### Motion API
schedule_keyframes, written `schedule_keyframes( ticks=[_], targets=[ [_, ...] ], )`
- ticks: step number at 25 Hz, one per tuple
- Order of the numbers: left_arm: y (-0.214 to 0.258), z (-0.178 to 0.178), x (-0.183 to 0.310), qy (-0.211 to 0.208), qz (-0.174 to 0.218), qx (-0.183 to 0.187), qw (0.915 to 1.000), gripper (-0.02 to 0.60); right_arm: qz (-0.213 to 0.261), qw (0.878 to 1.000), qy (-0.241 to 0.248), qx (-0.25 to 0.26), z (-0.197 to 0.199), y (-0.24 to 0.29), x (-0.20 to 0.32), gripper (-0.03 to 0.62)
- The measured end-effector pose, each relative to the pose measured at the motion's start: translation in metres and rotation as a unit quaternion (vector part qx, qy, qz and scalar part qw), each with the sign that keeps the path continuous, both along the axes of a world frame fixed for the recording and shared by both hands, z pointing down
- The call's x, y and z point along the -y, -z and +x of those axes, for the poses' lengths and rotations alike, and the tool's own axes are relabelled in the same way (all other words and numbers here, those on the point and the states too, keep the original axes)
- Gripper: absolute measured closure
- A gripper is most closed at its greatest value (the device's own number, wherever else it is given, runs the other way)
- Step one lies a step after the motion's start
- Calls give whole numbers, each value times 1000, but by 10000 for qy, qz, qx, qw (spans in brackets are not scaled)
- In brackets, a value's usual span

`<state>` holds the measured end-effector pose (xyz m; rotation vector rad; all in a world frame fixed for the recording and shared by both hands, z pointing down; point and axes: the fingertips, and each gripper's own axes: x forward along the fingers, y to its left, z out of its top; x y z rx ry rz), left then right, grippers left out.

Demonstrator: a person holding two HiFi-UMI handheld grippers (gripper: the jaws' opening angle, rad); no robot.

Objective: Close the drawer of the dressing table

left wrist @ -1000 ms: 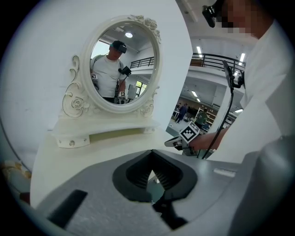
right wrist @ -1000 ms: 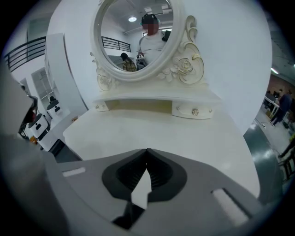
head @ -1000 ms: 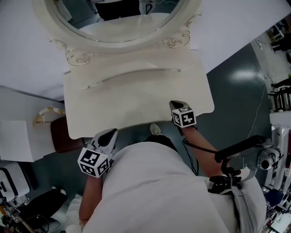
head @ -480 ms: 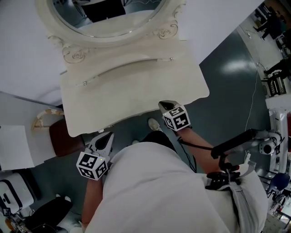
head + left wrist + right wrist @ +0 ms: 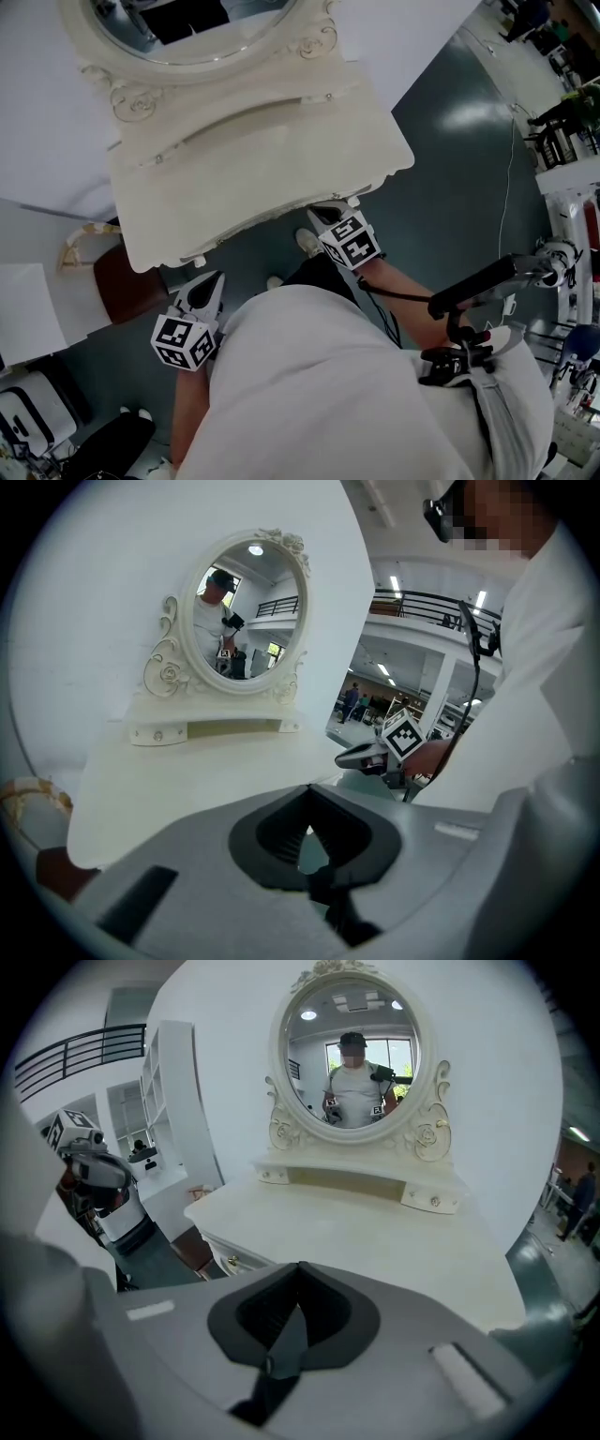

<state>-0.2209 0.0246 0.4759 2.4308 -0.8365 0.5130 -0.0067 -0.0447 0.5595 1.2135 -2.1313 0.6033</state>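
A mirror stands rearmost on the dressing table, a seat to its left

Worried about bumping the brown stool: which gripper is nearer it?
Left. The left gripper is beside the stool; the right gripper is far across, near the table's other front corner.

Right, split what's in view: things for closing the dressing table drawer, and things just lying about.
For the job:
dressing table
drawer front with its knob
left gripper and right gripper, both shut and empty

Lying about:
brown seat
beige curved object
white panel
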Motion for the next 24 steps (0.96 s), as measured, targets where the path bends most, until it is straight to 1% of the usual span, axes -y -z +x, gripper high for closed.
schedule_keyframes(
  ticks=[6,11,17,24],
  targets=[
    [-7,6,-20,-106,-40,-38,9999,578,79,10000,17,-3,1,5,-26,595],
    [-11,13,-26,-234,-66,-55,9997,578,79,9999,-57,-25,8,5,-41,595],
    [-14,27,-22,-385,-100,-37,9992,578,61,9999,-154,-48,21,4,-43,595],
    [-17,43,-12,-435,-118,-5,9990,578,57,9998,-195,-71,40,1,-37,595]
  ],
)
